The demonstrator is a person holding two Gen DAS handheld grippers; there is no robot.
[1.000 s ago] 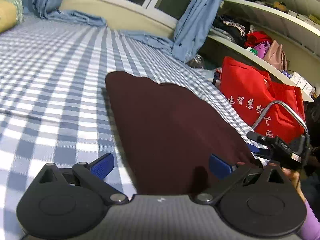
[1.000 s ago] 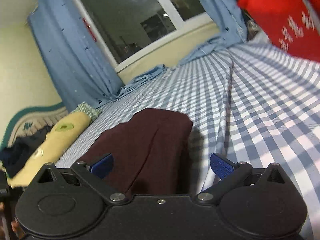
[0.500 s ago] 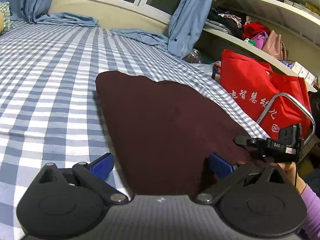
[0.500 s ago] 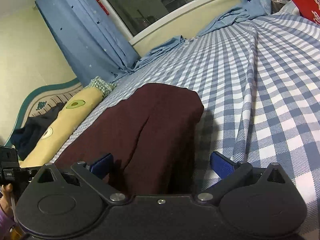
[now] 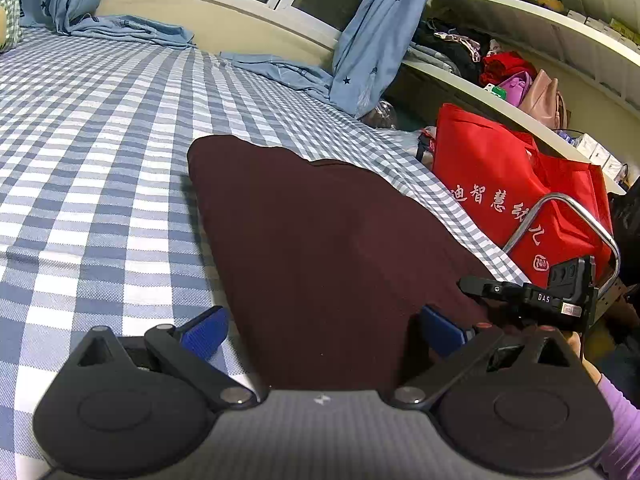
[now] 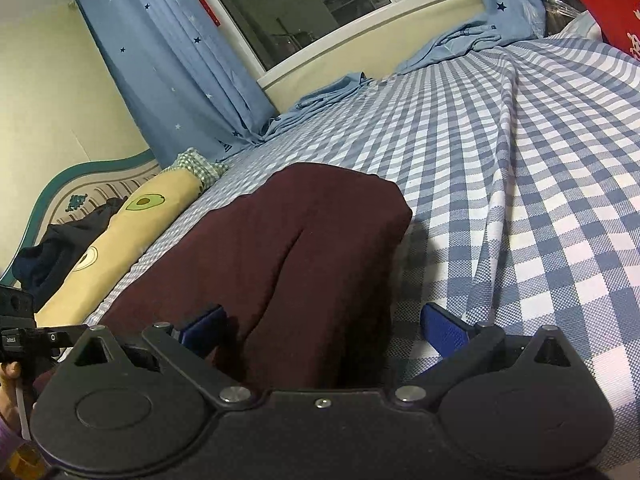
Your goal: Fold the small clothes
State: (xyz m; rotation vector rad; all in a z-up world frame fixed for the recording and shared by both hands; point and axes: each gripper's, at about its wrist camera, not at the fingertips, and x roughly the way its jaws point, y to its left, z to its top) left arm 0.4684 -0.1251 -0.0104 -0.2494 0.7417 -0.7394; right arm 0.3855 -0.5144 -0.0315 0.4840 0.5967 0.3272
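Left wrist view, garment: a dark maroon soft knit garment (image 5: pixel 320 248) lies flat on the blue-and-white checked bed sheet (image 5: pixel 100 152), its near hem running under the camera housing.
Left wrist view, left gripper (image 5: pixel 324 328): released, blue pads spread wide; one pad over the sheet just beside the garment's left edge, the other over the cloth.
Left wrist view, other gripper: the right gripper (image 5: pixel 528 296) sits at the garment's right near corner; from here I cannot tell how its jaws stand.
Left wrist view, surroundings: a red fabric tote bag with white characters (image 5: pixel 512 192) stands off the bed's edge.
Right wrist view, garment (image 6: pixel 288 256): a lengthwise crease runs down its middle, and the far end is rounded, seemingly doubled over.
Right wrist view, right gripper (image 6: pixel 324 328): released, pads wide apart, straddling the garment's near right edge.
Right wrist view, surroundings: a yellow avocado-print bolster pillow (image 6: pixel 120 240) lies well beyond the garment.
Handling: likely light, limp and slightly clingy, so it will sag and drag on the sheet.
Where to grip: probably the two near corners, pinching all layers at the hem.
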